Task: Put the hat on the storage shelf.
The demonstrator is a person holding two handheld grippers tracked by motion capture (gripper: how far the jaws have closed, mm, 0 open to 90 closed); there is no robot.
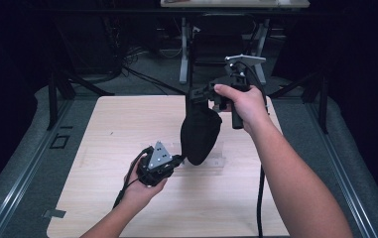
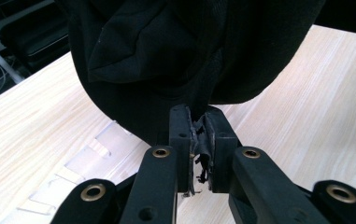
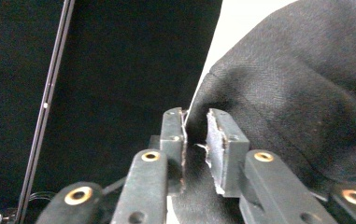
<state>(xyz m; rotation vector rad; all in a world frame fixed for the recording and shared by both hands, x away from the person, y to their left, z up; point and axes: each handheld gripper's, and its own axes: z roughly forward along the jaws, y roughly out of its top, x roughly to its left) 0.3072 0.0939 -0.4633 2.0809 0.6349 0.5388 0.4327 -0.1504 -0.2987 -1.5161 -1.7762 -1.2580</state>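
Lab or recording studio, dim. Pale wood-grain tabletop [image 1: 127, 124] with tape marks, standing on grey floor with metal rails [image 1: 23, 173]. Black curtains on both sides. Behind: desk legs [image 1: 183, 49], loose cables [image 1: 127, 59], stand struts.

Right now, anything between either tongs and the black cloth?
Nothing visible. Both tongs already grip the black cloth: the left tongs are pinched on its lower edge just above the table, and the right tongs clamp a fold at its top, holding it hanging in the air.
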